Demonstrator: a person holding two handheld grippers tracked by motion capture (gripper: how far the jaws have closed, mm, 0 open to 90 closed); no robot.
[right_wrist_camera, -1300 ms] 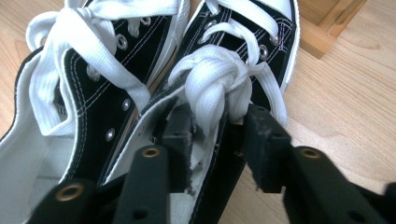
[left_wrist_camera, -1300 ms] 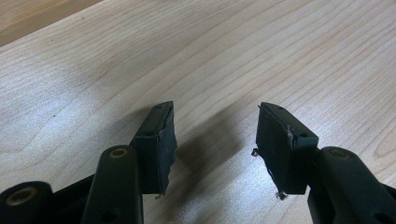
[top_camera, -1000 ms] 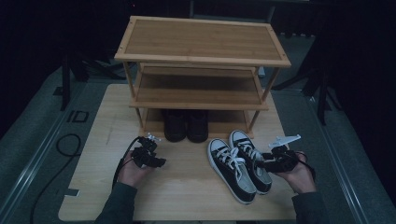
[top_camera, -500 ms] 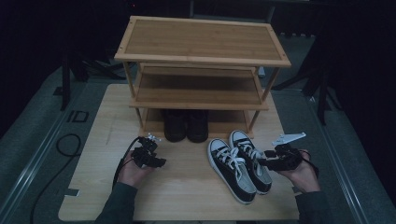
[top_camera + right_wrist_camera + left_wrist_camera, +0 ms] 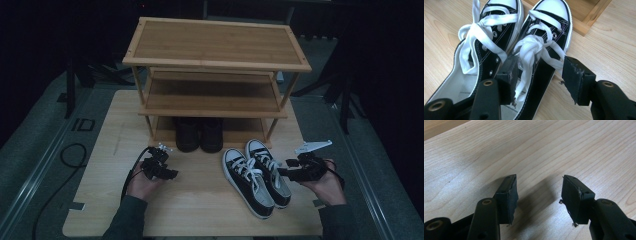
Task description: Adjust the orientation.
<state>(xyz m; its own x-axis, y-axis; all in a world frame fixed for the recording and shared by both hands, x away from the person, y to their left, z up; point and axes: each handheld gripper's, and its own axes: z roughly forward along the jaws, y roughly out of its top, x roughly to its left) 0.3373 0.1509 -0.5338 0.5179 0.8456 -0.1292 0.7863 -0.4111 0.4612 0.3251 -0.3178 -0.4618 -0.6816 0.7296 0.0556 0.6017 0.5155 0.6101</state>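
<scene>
Right gripper (image 5: 537,75) fingers apart, straddling the right sneaker's (image 5: 544,50) side wall beside its laces; left gripper (image 5: 539,195) fingers apart over bare tabletop (image 5: 549,150).

Black sneakers (image 5: 506,50), white laces (image 5: 529,47)

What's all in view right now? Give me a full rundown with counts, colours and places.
Sneakers: two, black with white laces and toe caps, on the board right of centre, in front of the rack.
Dark shoes: two, black, on the rack's bottom shelf.
Shoe rack: one, bamboo, three shelves, at the board's far side.
Wooden board: one, light wood, under everything.
Left gripper: open over bare board.
Right gripper: open, jaws astride the right-hand sneaker.
</scene>
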